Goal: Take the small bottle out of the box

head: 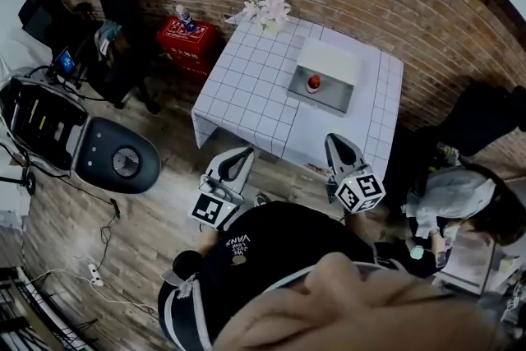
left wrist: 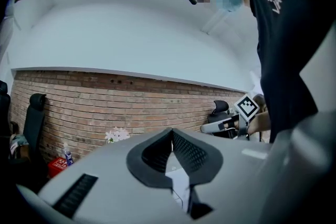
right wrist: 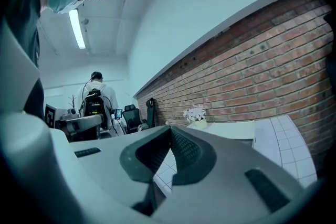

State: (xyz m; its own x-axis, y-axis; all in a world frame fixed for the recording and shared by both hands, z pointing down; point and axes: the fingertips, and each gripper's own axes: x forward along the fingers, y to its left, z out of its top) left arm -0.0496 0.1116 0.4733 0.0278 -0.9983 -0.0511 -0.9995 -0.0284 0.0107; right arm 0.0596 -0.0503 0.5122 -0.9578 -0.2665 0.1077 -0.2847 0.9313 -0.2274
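Head view only: bottle [head: 313, 82] in box [head: 338, 95]

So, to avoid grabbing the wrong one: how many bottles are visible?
2: the small bottle inside the box on the table; another bottle atop the red crate. More may be hidden.

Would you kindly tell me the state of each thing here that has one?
Grey box with white lid: open.
Small red-capped bottle: inside the box.
Left gripper: shut, empty.
Right gripper: shut, empty.
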